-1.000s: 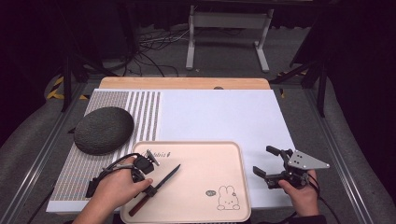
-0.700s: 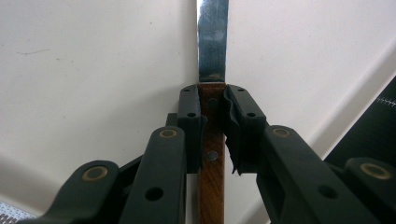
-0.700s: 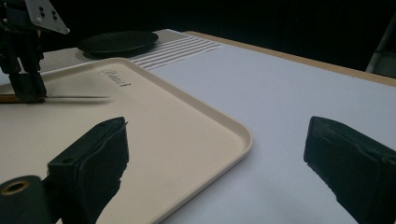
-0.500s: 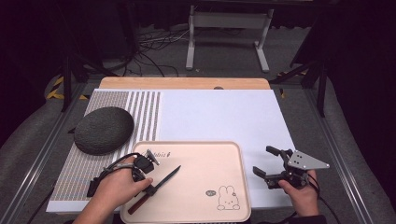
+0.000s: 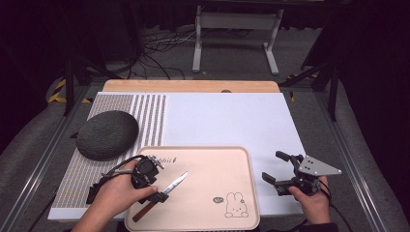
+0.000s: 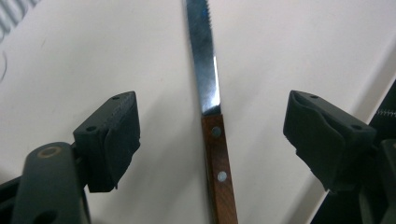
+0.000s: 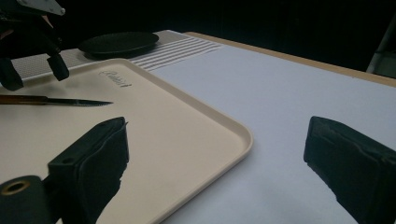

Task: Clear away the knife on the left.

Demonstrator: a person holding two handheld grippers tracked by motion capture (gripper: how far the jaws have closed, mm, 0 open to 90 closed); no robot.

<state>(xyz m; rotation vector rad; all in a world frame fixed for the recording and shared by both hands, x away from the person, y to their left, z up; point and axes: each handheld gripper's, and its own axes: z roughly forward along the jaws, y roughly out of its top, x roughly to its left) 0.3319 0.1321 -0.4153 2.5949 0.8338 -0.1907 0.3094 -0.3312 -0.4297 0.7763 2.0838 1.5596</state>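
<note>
A knife with a wooden handle (image 6: 218, 168) and a serrated steel blade (image 6: 205, 70) lies flat on the beige tray (image 6: 289, 46). My left gripper (image 6: 212, 109) hovers over it, open, one jaw on each side of the spot where blade meets handle. In the high view the knife (image 5: 170, 186) lies slantwise in the tray's left half, under my left gripper (image 5: 157, 191). My right gripper (image 5: 273, 167) is open over the white table top, just right of the tray (image 5: 217, 164), holding nothing. The right gripper view looks across the tray (image 7: 210, 126) to the knife (image 7: 56, 100).
A dark round mat (image 5: 107, 134) lies at the left on the dotted and striped part of the table cover. A rabbit drawing (image 5: 233, 207) marks the tray's near right corner. The white sheet (image 5: 232, 121) stretches behind the tray to a wooden edge (image 5: 193, 86).
</note>
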